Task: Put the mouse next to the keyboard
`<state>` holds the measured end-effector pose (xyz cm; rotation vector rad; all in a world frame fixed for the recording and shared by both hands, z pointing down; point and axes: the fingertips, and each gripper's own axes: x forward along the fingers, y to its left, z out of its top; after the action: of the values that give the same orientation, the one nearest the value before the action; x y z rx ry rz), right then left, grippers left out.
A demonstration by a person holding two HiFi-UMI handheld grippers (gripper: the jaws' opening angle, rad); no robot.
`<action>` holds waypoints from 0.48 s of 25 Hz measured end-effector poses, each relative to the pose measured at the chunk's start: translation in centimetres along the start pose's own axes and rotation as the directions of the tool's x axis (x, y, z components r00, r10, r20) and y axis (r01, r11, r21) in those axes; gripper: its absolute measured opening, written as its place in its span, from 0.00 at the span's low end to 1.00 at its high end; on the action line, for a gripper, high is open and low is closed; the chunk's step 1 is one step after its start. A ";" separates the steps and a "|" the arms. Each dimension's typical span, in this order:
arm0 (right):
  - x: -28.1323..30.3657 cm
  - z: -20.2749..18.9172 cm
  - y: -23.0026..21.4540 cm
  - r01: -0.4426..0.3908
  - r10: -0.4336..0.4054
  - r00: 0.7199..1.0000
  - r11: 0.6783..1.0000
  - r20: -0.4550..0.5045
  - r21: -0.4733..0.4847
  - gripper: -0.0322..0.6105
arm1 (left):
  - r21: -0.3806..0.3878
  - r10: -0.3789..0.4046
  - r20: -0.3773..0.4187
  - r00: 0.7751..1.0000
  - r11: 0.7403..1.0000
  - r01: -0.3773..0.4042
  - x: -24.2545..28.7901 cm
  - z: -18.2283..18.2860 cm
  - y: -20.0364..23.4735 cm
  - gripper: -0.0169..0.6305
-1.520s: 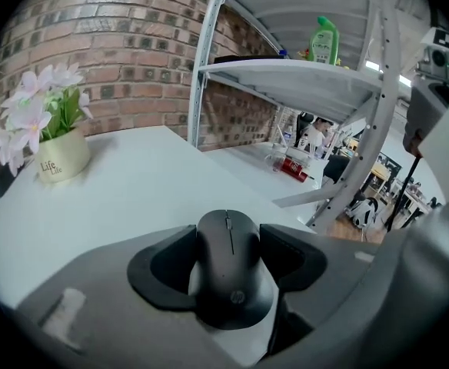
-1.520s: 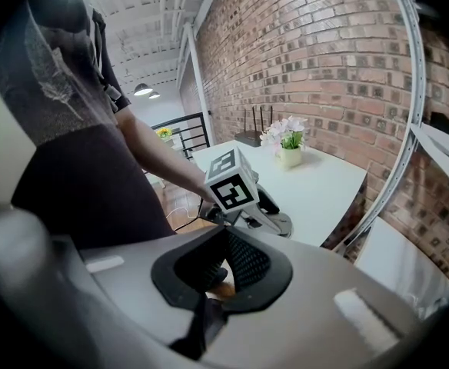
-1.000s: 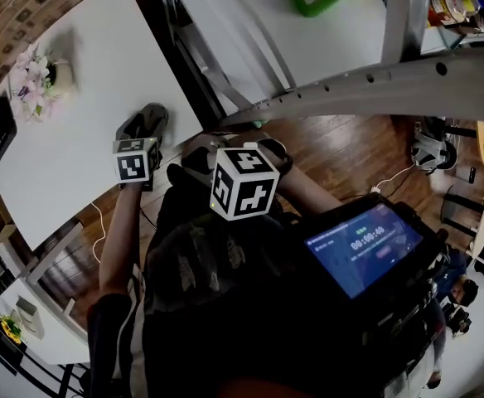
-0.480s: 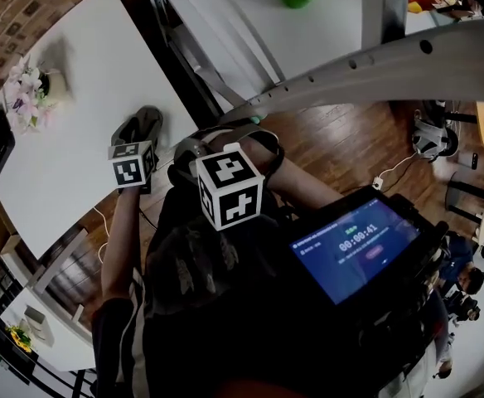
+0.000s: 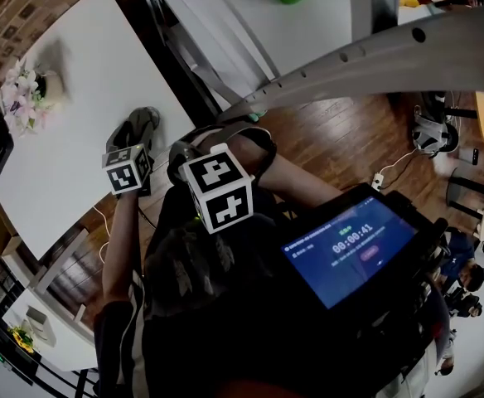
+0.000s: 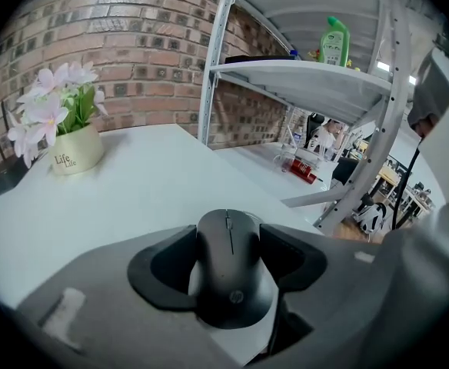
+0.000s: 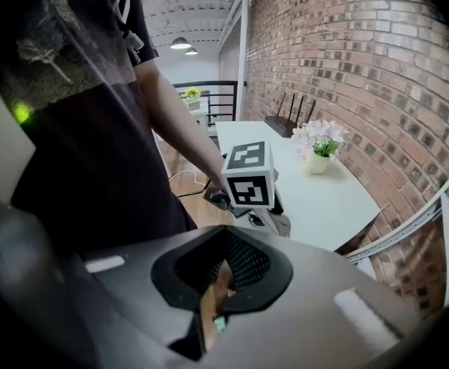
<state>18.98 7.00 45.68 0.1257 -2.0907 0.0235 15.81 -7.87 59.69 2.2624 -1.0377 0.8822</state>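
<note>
Low in the frame, the left gripper [image 6: 228, 241] clamps the mouse [image 6: 231, 287] by its flanks. It looks light, rigid and probably slick. The right gripper [image 7: 223, 271] is closed and empty.

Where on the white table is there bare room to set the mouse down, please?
The table is bare from the flower pot across to the shelf post, right ahead of the mouse in the left tool. It is crowded only at the pot's end.
</note>
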 end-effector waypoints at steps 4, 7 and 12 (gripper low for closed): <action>0.0 0.2 0.3 -0.020 0.019 1.000 0.999 -0.010 -0.032 0.06 | 0.013 0.017 -0.002 1.000 1.000 -0.017 -0.3 -0.2 0.2 0.43; 0.0 0.8 0.3 -0.009 0.009 1.000 0.999 -0.007 -0.054 0.06 | 0.009 0.024 -0.011 1.000 1.000 -0.024 -0.7 -0.6 0.5 0.43; 0.1 1.4 0.3 -0.004 0.004 1.000 0.997 -0.009 -0.073 0.06 | -0.001 0.036 -0.011 0.999 0.999 -0.036 -1.3 -1.0 1.3 0.43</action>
<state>17.73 7.16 45.07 0.0768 -2.0806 -0.0498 13.77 -7.34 59.60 2.2420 -1.0766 0.9083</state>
